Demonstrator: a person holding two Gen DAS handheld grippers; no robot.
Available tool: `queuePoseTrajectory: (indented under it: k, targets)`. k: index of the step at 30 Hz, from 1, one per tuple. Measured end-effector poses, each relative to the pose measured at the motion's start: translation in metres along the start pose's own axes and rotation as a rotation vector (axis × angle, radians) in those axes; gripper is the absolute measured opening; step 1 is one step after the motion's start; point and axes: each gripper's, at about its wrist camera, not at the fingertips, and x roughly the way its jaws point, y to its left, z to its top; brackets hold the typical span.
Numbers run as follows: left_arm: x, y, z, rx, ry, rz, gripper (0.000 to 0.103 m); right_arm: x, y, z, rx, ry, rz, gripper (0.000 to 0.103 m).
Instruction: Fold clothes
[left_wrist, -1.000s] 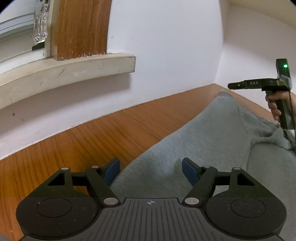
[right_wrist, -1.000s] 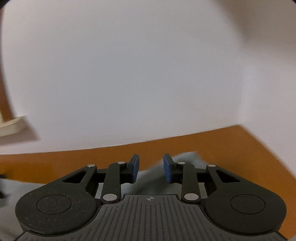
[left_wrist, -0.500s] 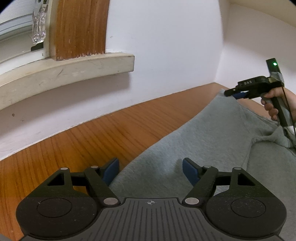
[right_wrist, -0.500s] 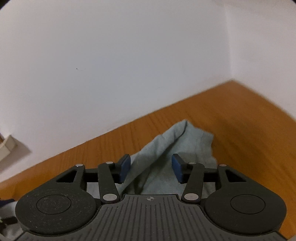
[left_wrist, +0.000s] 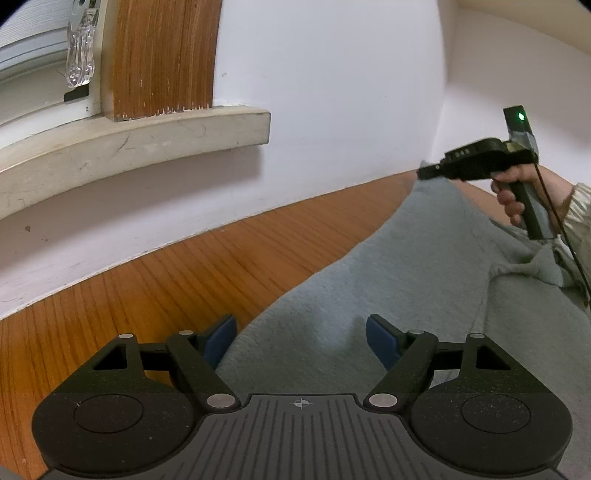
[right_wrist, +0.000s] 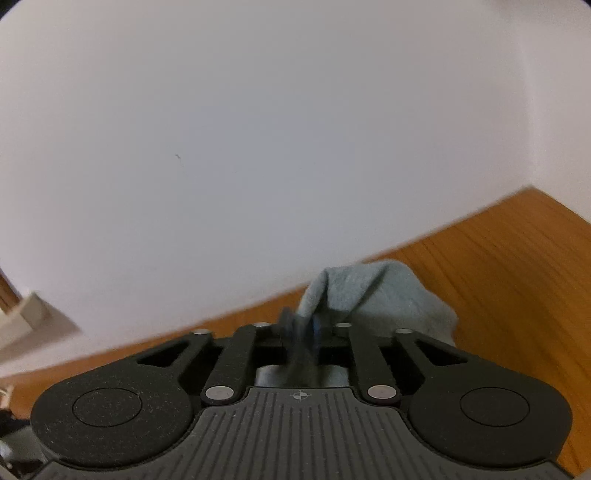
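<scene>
Grey garment lies rumpled toward the tabletop's far corner, where my right jaws, spread earlier, are closing on its raised tip; left jaws stay spread.

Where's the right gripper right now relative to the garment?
In the left wrist view, the right gripper is at the far right, over the grey garment's far corner by the wall, jaws closing on that fabric.

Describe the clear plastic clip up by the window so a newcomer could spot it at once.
Start at the pale window ledge jutting from the white wall above the wooden table. Just above the ledge, left of the upright wooden board, the clear plastic clip hangs against the window frame. It is the only see-through, glassy thing there; everything beside it is opaque wood or paint.
</scene>
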Motion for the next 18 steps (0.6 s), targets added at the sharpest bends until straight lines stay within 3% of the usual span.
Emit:
queuePoseTrajectory:
  k: [1, 2, 7, 13, 15, 16, 18]
  targets:
    - [0.0, 0.0, 0.0, 0.0, 0.0, -0.001, 0.08, -0.009, -0.001, -0.004, -0.013, 0.003, -0.005, 0.049]
    - [0.0, 0.0, 0.0, -0.001, 0.0, -0.002, 0.081, -0.017, -0.002, -0.008, -0.027, 0.005, -0.01, 0.05]
    - [0.001, 0.0, 0.001, 0.002, 0.002, -0.005, 0.081, -0.049, -0.009, -0.031, -0.127, 0.062, -0.04, 0.05]
    - [0.0, 0.0, 0.0, 0.002, 0.001, -0.007, 0.081, -0.066, 0.005, -0.059, -0.201, 0.132, 0.006, 0.049]
    - [0.0, 0.0, 0.0, 0.001, 0.001, -0.008, 0.081, -0.056, 0.009, -0.064, -0.227, 0.145, -0.022, 0.028]
    - [0.0, 0.0, 0.0, 0.0, 0.0, -0.008, 0.081, -0.061, 0.006, -0.067, -0.231, 0.142, -0.033, 0.01]
    - [0.0, 0.0, 0.0, -0.002, -0.001, -0.008, 0.081, -0.074, 0.0, -0.069, -0.232, 0.126, -0.042, 0.004]
